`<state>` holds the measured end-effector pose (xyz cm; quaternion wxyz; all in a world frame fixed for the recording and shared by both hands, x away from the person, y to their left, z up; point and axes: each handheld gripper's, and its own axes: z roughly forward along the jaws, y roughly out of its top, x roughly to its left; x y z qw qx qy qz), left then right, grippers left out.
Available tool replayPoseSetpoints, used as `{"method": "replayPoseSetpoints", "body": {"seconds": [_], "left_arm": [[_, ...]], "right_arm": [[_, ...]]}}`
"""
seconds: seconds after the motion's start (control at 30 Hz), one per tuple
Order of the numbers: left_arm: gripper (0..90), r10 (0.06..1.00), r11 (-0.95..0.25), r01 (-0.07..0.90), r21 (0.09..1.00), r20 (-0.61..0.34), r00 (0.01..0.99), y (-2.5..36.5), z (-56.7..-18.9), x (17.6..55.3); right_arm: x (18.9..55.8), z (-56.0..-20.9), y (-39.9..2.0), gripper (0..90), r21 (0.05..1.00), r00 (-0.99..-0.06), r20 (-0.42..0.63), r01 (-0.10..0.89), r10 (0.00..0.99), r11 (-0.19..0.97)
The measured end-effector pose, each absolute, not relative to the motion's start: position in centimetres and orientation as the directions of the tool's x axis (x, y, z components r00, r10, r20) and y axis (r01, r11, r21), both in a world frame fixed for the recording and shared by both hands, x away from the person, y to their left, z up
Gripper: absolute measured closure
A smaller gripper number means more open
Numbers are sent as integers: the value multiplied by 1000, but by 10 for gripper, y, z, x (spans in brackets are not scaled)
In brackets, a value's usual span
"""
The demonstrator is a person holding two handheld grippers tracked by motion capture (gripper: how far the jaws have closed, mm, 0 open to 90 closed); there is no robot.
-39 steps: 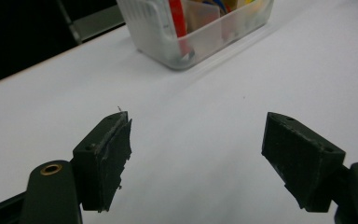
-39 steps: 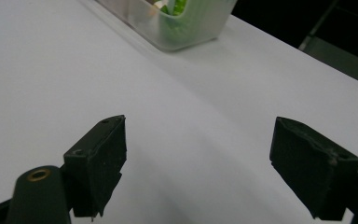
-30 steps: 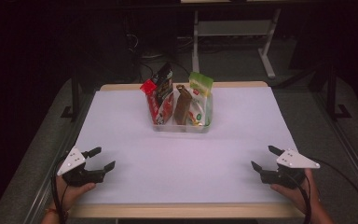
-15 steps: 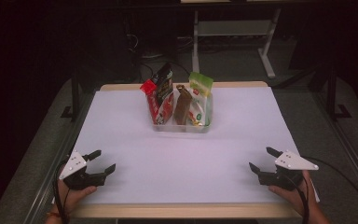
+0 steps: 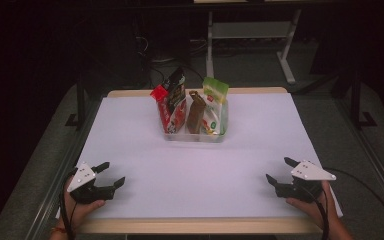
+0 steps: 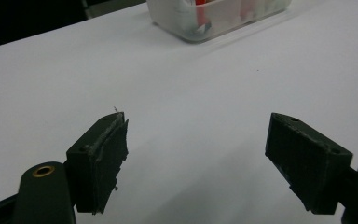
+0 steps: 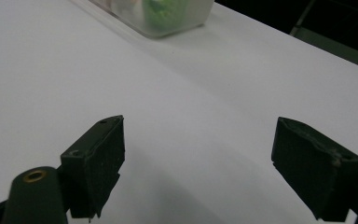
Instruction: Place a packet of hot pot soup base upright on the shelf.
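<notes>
Packets stand upright in the clear plastic tub (image 5: 194,134), far ahead and midway between the left gripper (image 5: 111,173) and right gripper (image 5: 276,170), both with jaws wide open and empty.

text: none legible | snack packets (image 5: 195,107) in clear tub (image 5: 192,136): print too small to read

We see a white-topped table (image 5: 130,130) with a pale wooden edge on grey carpet (image 5: 330,115), and far beyond the tongs a white metal table frame (image 5: 252,32) stands in a dark room.
</notes>
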<state>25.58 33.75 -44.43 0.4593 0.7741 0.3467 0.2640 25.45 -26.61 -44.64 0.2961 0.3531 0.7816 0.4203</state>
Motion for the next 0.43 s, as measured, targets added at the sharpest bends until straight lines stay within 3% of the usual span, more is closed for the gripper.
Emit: {"method": "replayPoseSetpoints", "body": {"seconds": [0.43], "left_arm": [[210, 791, -338, 308, 890, 91, 605, 339, -446, 254]], "right_arm": [[258, -443, -268, 186, 879, -547, -176, 286, 818, 381]]}}
